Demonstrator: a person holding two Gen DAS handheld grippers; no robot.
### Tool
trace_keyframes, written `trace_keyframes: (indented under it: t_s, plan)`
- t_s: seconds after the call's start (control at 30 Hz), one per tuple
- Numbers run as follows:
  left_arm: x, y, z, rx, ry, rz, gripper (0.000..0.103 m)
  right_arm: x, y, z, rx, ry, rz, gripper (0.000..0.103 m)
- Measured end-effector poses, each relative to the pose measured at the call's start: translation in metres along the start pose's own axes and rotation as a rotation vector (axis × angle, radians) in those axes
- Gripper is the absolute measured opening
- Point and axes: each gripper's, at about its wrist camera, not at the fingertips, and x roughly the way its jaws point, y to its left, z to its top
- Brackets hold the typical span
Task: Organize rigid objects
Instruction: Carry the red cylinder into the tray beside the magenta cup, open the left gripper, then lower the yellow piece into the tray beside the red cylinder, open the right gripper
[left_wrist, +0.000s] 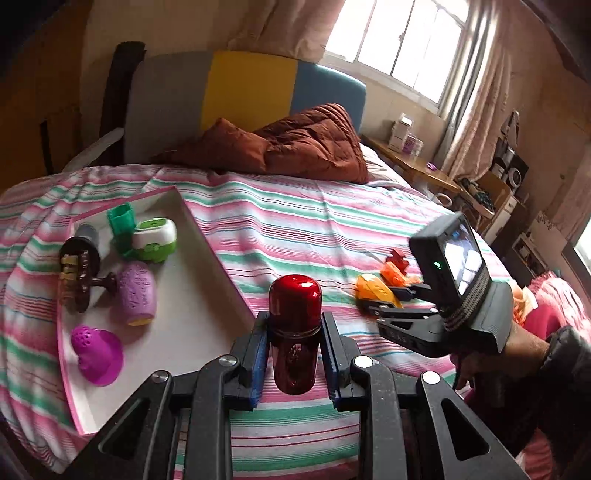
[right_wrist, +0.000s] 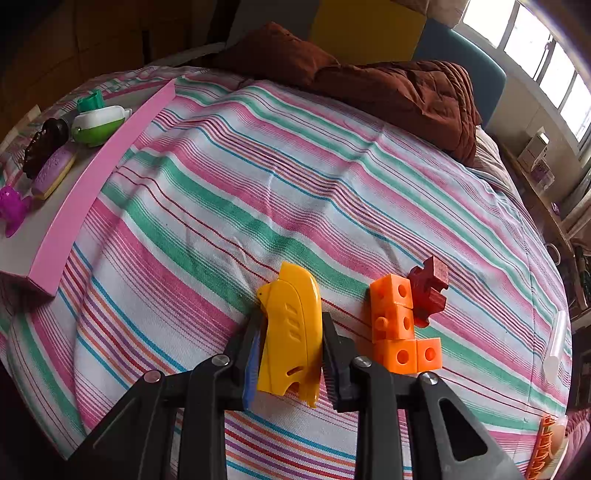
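The left gripper has its jaws clamped on a red capsule-shaped bottle, lifted beside the pink-edged tray's right rim. The right gripper pinches a yellow plastic piece on the striped bed; open bedspread lies between it and the tray.

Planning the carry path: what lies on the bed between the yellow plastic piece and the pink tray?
Nothing: in the right wrist view, only bare striped bedspread runs from the yellow plastic piece to the pink tray.

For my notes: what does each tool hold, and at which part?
Left tool: red capsule, around its middle. Right tool: yellow plastic piece, by its sides.
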Motion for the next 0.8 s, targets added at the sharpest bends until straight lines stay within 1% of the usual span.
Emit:
trace_keyframes:
  t_s: [0.1,0.17,0.27,0.37,0.5,0.6,0.67,0.8]
  plan:
    - [-0.007,0.037,0.000,-0.079,-0.006,0.049,0.026,0.001,0.000,0.001,-0.005,0.000,-0.003,0.028]
    - [-0.006,0.059,-0.006,-0.122,0.011,0.087,0.026,0.001,-0.001,0.001,-0.006,0.000,-0.005,0.028]
    - [0.002,0.084,-0.014,-0.194,0.052,0.090,0.026,0.001,-0.001,0.001,-0.006,0.000,-0.005,0.028]
    - [0.009,0.090,-0.021,-0.180,0.067,0.136,0.026,0.001,-0.001,0.001,-0.007,0.000,-0.007,0.028]
    - [0.021,0.095,-0.022,-0.146,0.095,0.173,0.027,0.002,-0.001,0.001,-0.007,0.000,-0.006,0.028]
    - [0.023,0.101,-0.023,-0.162,0.116,0.190,0.028,0.002,0.000,0.001,-0.006,0.000,-0.006,0.028]
    - [0.021,0.103,-0.024,-0.168,0.116,0.197,0.032,0.002,-0.001,0.001,-0.007,0.000,-0.007,0.028]
    - [0.012,0.103,-0.027,-0.160,0.091,0.217,0.033,0.002,-0.001,0.001,-0.008,0.000,-0.006,0.028]
